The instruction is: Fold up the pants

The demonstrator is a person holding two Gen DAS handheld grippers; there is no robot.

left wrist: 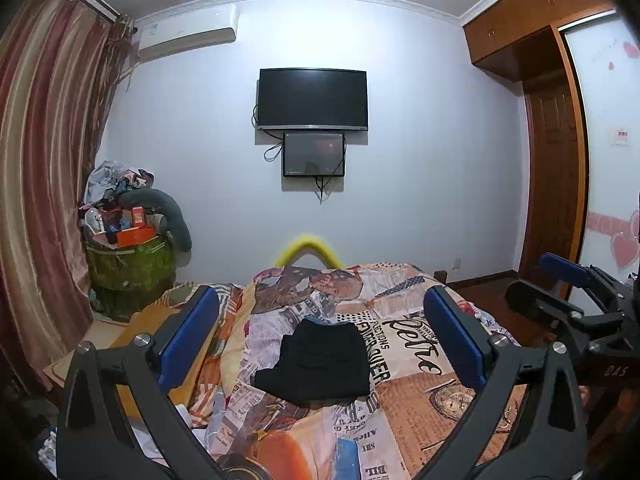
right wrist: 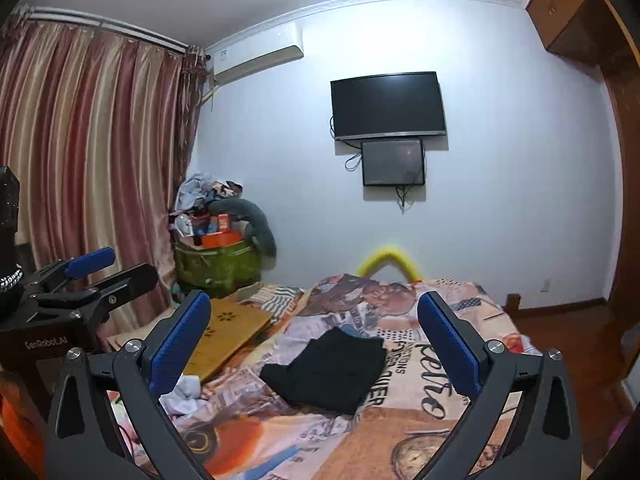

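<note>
Newsprint-patterned bedding (left wrist: 404, 404) covers the bed, and the black pants (left wrist: 316, 360) lie folded in a compact stack on it — well clear of both tools. Left gripper (left wrist: 326, 334) and right gripper (right wrist: 314, 342) hover above, jaws spread wide — holding nothing.

Bed (left wrist: 420, 400) covered by a newspaper-print quilt. Wall-mounted television (left wrist: 312, 98) at 12 o'clock, with a smaller screen (left wrist: 314, 155) directly beneath it. Air conditioner (left wrist: 186, 36) high at 11 o'clock. Striped curtain (left wrist: 48, 152) at 9 o'clock. Green bag (left wrist: 130, 262) beside the curtain, piled with boxes and clothing. Wooden wardrobe (left wrist: 532, 12) at 2 o'clock. Yellow curved object (left wrist: 308, 250) behind the bed, possibly foam.
</note>
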